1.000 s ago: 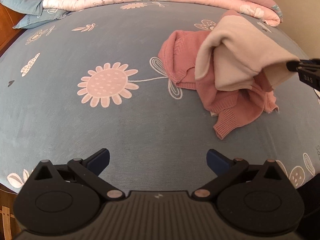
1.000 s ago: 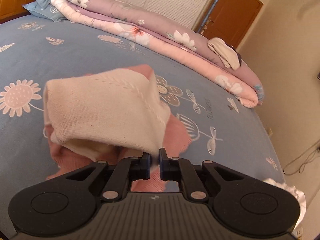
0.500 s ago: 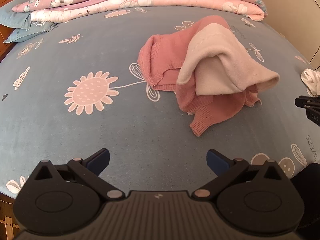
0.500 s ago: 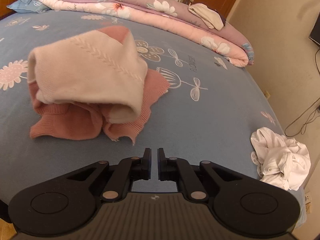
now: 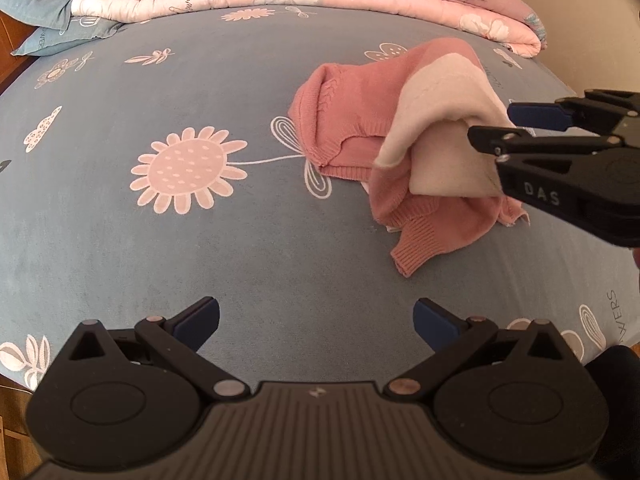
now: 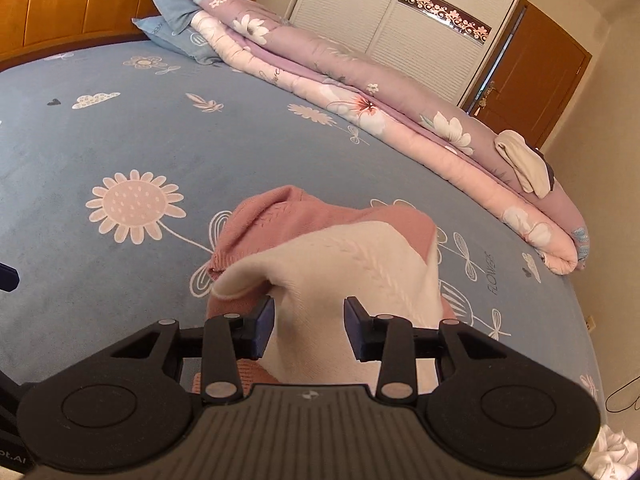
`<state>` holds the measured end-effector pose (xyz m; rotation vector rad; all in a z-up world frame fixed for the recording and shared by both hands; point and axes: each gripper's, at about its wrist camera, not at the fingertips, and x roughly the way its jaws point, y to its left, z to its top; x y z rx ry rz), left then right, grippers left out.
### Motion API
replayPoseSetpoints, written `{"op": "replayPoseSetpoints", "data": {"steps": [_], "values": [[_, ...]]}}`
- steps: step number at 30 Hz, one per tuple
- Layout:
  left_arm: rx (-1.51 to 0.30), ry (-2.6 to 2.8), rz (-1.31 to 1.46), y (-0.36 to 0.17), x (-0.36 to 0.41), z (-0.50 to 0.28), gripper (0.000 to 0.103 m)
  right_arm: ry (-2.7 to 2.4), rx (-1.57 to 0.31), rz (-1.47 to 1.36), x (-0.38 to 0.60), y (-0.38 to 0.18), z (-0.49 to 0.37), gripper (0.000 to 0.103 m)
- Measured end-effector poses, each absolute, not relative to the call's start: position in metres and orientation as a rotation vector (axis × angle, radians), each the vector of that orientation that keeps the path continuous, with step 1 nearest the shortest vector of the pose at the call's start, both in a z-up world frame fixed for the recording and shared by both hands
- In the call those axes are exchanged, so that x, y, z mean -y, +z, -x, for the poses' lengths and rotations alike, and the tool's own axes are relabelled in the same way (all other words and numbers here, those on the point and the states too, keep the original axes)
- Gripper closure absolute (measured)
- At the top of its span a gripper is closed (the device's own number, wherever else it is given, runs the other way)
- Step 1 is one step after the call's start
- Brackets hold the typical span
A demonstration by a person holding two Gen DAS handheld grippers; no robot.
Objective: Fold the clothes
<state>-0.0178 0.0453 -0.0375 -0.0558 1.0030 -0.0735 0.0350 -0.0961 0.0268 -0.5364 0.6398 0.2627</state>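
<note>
A pink and cream knitted sweater point(image 5: 404, 136) lies crumpled in a heap on the blue flowered bed sheet point(image 5: 192, 248), right of centre. My right gripper point(image 5: 500, 124) comes in from the right, open, at the cream fold. In the right wrist view the sweater point(image 6: 344, 252) fills the middle and its cream part lies between the open fingers of my right gripper point(image 6: 310, 328); the pads stand apart and do not pinch it. My left gripper point(image 5: 316, 316) hovers wide open over bare sheet, well short of the sweater, holding nothing.
A folded pink and purple quilt point(image 6: 360, 96) runs along the far side of the bed, with a cream folded item point(image 6: 524, 164) on it and blue pillows point(image 6: 180, 4) at the headboard. A white crumpled cloth point(image 6: 612, 452) lies at the near right edge.
The right gripper let go of the cream fold, drew back shut, then came forward again and opened around the cream part. The sweater dropped into a heap. The left gripper stayed open.
</note>
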Motion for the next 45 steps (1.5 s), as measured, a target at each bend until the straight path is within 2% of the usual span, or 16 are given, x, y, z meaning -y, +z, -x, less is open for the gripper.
{"op": "replayPoseSetpoints", "data": {"steps": [3,8,10,12,20,25,29,32,35,39,41,45], "values": [[-1.005,-0.068,0.068,-0.040,-0.050,0.012,0.000,0.251,-0.649,0.563,0.088,0.018,-0.041,0.042],[-1.030,-0.063,0.086,-0.049,-0.056,0.007,0.001,0.198,-0.631,0.648,0.078,0.006,-0.050,0.043],[-1.041,-0.059,0.084,-0.052,-0.056,0.006,0.001,0.170,-0.635,0.674,0.077,0.000,-0.055,0.069],[-1.047,-0.055,0.081,-0.053,-0.056,0.005,0.001,0.165,-0.675,0.614,0.086,0.001,-0.062,0.075],[-1.048,-0.074,0.058,-0.051,-0.045,0.006,0.001,-0.012,-0.747,0.512,0.164,0.006,-0.060,0.080],[-1.053,-0.095,0.045,-0.051,-0.034,0.009,0.001,-0.130,-0.850,0.463,0.229,-0.018,-0.051,0.083],[-1.052,-0.112,0.027,-0.050,-0.025,0.012,0.001,-0.114,-0.908,0.444,0.240,-0.039,-0.039,0.083],[-1.045,-0.116,0.017,-0.048,-0.023,0.014,0.001,-0.093,-0.896,0.410,0.232,-0.034,-0.031,0.080],[-1.037,-0.112,0.020,-0.046,-0.025,0.015,0.001,-0.077,-0.856,0.375,0.221,-0.019,-0.019,0.066],[-1.033,-0.104,0.037,-0.047,-0.032,0.011,0.001,-0.079,-0.826,0.337,0.210,-0.007,-0.002,0.056],[-1.038,-0.108,0.038,-0.049,-0.037,0.006,0.001,-0.061,-0.817,0.312,0.206,-0.005,0.008,0.047],[-1.042,-0.111,0.057,-0.049,-0.046,-0.009,0.001,-0.007,-0.814,0.277,0.199,-0.008,0.018,0.047]]}}
